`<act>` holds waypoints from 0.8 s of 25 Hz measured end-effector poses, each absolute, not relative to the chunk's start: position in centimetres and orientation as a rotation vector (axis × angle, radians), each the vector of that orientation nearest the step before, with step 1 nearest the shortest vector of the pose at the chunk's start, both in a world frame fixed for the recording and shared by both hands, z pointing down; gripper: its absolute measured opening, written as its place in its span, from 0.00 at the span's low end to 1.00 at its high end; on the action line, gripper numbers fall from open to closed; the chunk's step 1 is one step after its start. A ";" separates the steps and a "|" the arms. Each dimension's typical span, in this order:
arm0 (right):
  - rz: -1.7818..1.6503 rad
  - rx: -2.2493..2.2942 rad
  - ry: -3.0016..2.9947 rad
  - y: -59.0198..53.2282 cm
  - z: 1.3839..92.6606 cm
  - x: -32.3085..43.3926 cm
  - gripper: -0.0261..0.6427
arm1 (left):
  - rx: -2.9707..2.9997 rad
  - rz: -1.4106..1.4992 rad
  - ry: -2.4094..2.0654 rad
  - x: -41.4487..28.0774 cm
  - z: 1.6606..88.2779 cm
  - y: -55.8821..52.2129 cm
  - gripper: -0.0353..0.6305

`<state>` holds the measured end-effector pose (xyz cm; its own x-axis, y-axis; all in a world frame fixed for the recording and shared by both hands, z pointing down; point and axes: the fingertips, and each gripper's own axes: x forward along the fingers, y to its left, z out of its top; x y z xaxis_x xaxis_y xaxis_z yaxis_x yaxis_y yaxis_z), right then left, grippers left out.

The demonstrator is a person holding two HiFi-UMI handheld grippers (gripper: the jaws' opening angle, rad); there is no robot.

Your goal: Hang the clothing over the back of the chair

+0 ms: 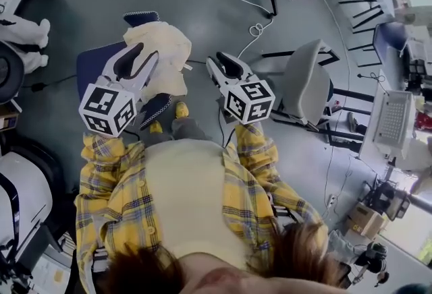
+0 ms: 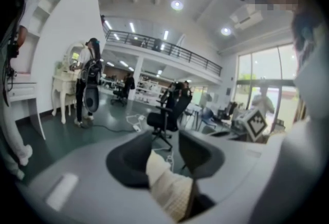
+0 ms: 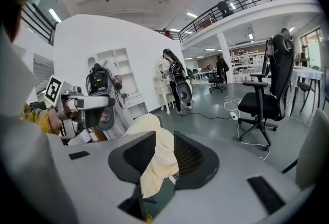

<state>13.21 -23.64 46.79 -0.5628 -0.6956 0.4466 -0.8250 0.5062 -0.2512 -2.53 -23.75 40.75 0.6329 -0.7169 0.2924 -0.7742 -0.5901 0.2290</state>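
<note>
**Bringing the clothing to the chair back**

You are holding the cream clothing (image 1: 165,43) bunched above the blue chair (image 1: 91,65), with the left gripper (image 1: 143,54) and the right gripper (image 1: 223,61) each pinching a fold of it. The next move is probably calling for spreading it apart and lowering it across the chair back (image 1: 142,16).

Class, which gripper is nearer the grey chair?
Right. The right gripper is beside the grey chair; the left gripper, with the cream clothing, is by the blue chair.

A grey floor (image 1: 202,9) holds a black office chair (image 3: 259,105) beneath a railed mezzanine (image 2: 164,49) and ceiling lights (image 2: 177,5).
</note>
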 end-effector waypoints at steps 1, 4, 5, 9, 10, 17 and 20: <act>0.630 1.275 -2.469 -23.5 46.5 12.7 0.21 | 2.512 0.222 -1.208 -3.3 40.7 -23.5 0.28; 0.606 1.266 -2.487 -23.1 45.8 11.4 0.19 | 2.478 0.174 -1.250 -5.3 40.5 -22.5 0.25; 0.601 1.266 -2.494 -22.9 45.6 10.9 0.18 | 2.468 0.163 -1.258 -5.9 40.5 -22.1 0.25; 0.586 1.254 -2.520 -22.4 44.8 9.4 0.15 | 2.418 0.128 -1.285 -7.7 40.6 -21.1 0.16; 0.583 1.245 -2.526 -22.3 44.7 9.0 0.15 | 2.406 0.121 -1.292 -8.1 40.6 -20.9 0.15; 0.565 1.183 -2.566 -21.2 44.0 7.2 0.12 | 2.284 -0.016 -1.367 -10.6 40.7 -19.9 0.07; 0.556 1.164 -2.581 -20.8 43.8 6.6 0.10 | 2.275 -0.021 -1.394 -10.9 40.7 -19.4 0.06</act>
<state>6.63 -20.81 43.83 -0.6473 -0.6608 0.3798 -0.7586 0.6069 -0.2369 -10.94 -19.36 40.73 0.4840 -0.8456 0.2252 -0.8383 -0.3742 0.3965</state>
